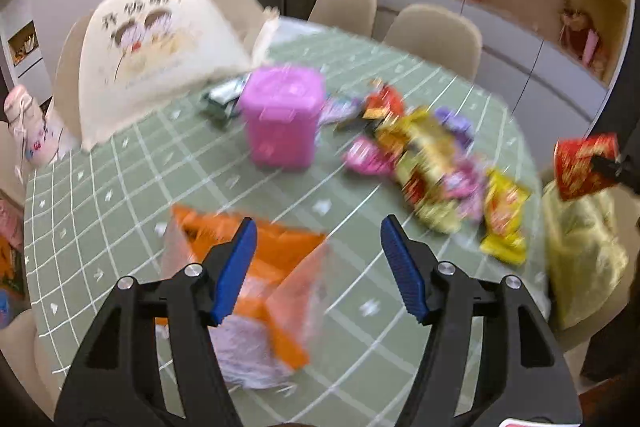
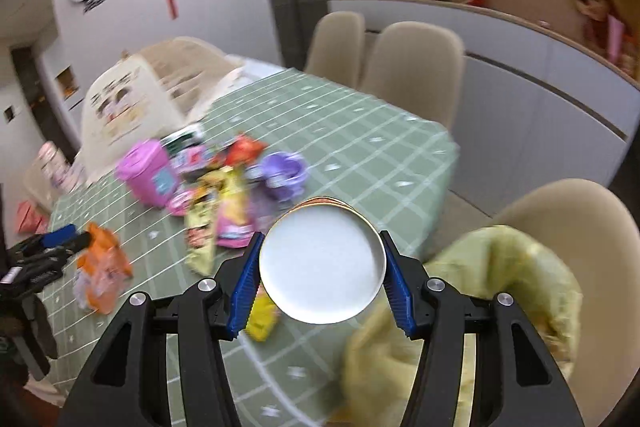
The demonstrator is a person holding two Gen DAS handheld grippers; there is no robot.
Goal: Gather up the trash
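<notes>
L gripper (image 1: 318, 259) hangs over the green checked tablecloth (image 1: 120, 187), jaws apart w/ nothing clamped; an orange snack bag (image 1: 264, 267) lies on the cloth under its left finger. R gripper (image 2: 322, 269) is clamped on a paper cup (image 2: 322, 263), white base toward the camera, just above a yellow-green trash bag (image 2: 500, 287) at the table edge. Pile of snack wrappers (image 1: 432, 163) sits beside a pink mini bin (image 1: 282, 117), mid-table.
</notes>
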